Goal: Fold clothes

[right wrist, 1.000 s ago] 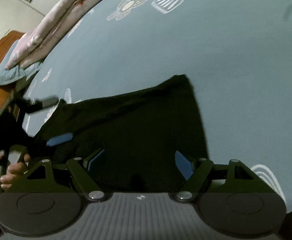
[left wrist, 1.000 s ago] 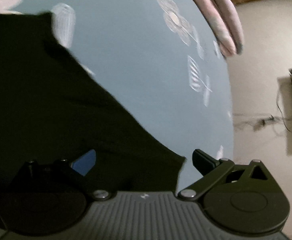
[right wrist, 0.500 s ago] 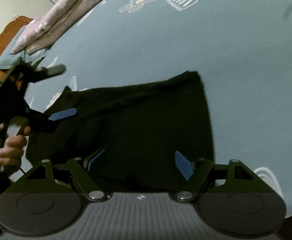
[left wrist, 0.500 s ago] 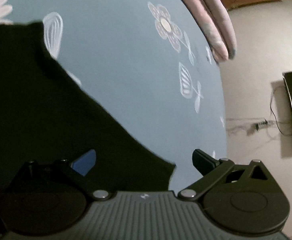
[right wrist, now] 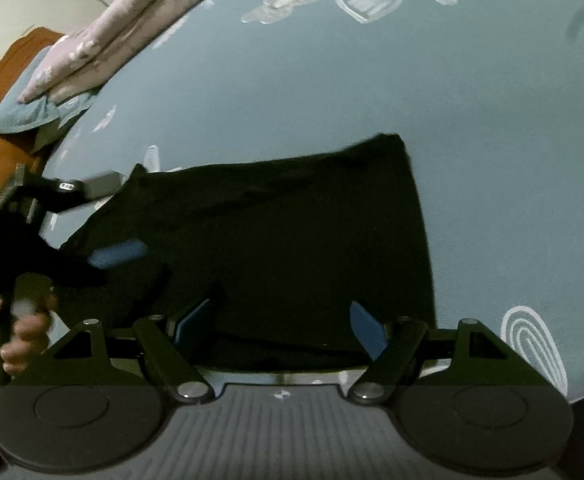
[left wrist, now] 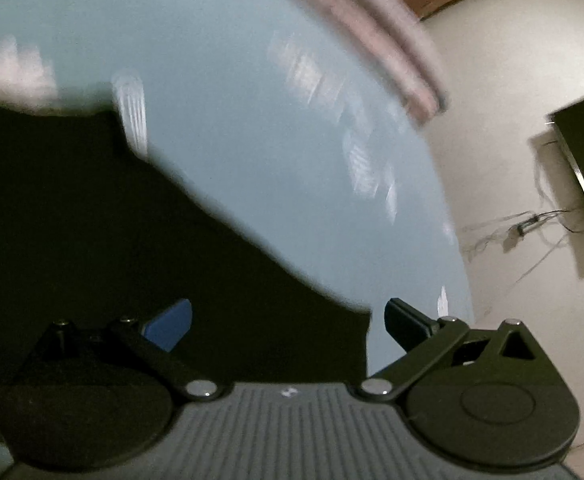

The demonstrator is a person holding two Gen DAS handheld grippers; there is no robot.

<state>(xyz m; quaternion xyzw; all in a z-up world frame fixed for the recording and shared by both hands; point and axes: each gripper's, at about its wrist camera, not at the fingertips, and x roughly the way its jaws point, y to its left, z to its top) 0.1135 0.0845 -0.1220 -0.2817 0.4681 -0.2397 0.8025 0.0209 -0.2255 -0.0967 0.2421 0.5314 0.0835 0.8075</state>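
Open blue sheet (right wrist: 472,120) beyond black garment (right wrist: 292,232) — folded quilt (right wrist: 104,44) bounds the far-left edge.

The room was dim and grainy. My left view smeared with motion blur; my right stayed sharper. Fisheye edges bent everything.

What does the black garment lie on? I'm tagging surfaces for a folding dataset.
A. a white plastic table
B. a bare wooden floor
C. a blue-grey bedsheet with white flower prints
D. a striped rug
C: in the right wrist view the black garment lies spread on the blue-grey bedsheet, which carries white flower and leaf prints near its far edge.
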